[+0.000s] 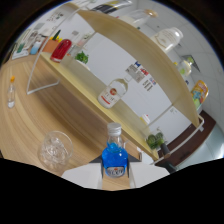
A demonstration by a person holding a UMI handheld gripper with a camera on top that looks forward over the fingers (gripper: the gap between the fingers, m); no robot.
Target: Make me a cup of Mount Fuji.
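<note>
A small clear bottle of blue liquid (114, 156) with a white cap and a label stands upright between my gripper's fingers. The gripper (115, 169) is shut on it, and both pale fingers (82, 175) press against its lower sides. Left of the bottle, a clear glass cup (54, 149) holding what looks like ice sits on the wooden tabletop (30, 125). The bottle's base is hidden behind the fingers.
A wooden shelf (90, 80) beyond the bottle carries a white labelled bottle (114, 93), a red bottle (61, 50) and a green plant (81, 57). A slim small bottle (11, 92) stands far left on the table. Another plant (156, 141) sits at the right.
</note>
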